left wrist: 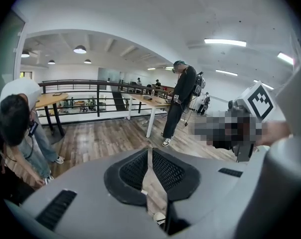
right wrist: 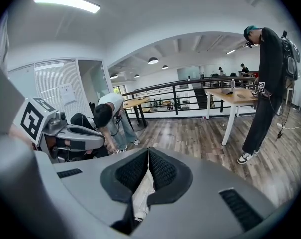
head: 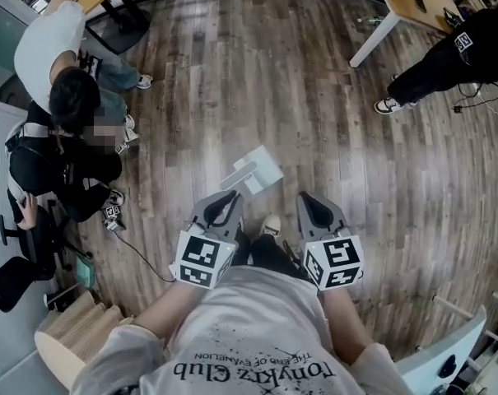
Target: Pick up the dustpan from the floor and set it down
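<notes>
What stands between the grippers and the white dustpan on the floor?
Nothing visible. The white plastic dustpan lies on brown wood-plank floor just ahead of the grey left gripper; the grey right gripper sits further right. Both have shut jaws.

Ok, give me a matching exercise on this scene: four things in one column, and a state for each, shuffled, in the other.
Column one:
1 dustpan
2 left hand-held gripper
3 person in the teal cap
4 person in the white top

Column two:
a standing upright
b jaws shut, nothing between them
c bent forward
d lying on the wooden floor

Pairs: 1-d; 2-b; 3-a; 4-c
</notes>
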Demonstrator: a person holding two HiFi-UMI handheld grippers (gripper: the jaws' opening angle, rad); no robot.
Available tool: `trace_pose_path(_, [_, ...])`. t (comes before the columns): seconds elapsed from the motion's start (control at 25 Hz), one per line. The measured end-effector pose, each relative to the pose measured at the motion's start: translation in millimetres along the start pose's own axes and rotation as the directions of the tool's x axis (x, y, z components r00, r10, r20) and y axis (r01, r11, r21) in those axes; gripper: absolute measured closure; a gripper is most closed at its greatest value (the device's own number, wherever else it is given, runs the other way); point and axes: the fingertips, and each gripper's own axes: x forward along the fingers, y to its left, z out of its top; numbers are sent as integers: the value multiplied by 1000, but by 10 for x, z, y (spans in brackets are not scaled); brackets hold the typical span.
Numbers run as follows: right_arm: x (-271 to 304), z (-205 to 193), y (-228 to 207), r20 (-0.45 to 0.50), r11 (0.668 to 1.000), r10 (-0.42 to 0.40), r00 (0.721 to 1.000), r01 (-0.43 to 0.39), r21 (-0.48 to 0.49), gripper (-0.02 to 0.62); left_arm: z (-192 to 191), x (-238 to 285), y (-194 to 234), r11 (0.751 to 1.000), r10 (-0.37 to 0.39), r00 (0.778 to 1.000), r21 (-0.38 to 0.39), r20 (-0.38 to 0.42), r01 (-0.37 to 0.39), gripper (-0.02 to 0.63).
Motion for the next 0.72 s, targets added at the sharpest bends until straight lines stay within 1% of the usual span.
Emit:
trace_pose_path(0.08, [50,-17,14,-10,1000,8,1000,-8,6,569,-34,40,24,1000,-11,1000,3,-19,11,577])
trace_pose_path(0.12, [70,-31,23,-15,1000,12,1000,-12,10,569,-54,59,39,1000,-15,999,4,-29,15,560])
trace_pose_path(0.16, [90,-45,24,-18,1000,16,1000,-16,14,569,-69,88,56,1000,-19,999,8,-35,20,506])
trace_pose_path(0.2, [112,-57,15,-20,1000,18,1000,-18,18,569,-79,130,76,1000,-24,999,13,-38,24,484])
trace_pose_path(0.32, [186,-112,-1,-28,999,23,999,-23,27,569,-107,261,161,999,-34,999,30,-39,35,443])
trace_pose_path(0.48, [276,-206,62,-42,998,37,998,-35,51,569,-194,359,320,998,-36,997,49,-75,40,394])
trace_pose_path(0.56, [312,-242,54,-47,998,40,998,-38,59,569,-258,436,375,995,-44,994,82,-103,52,369])
trace_pose_path(0.72, [351,-326,22,-63,996,36,997,-31,84,569,-457,586,425,975,-49,983,203,-178,85,324])
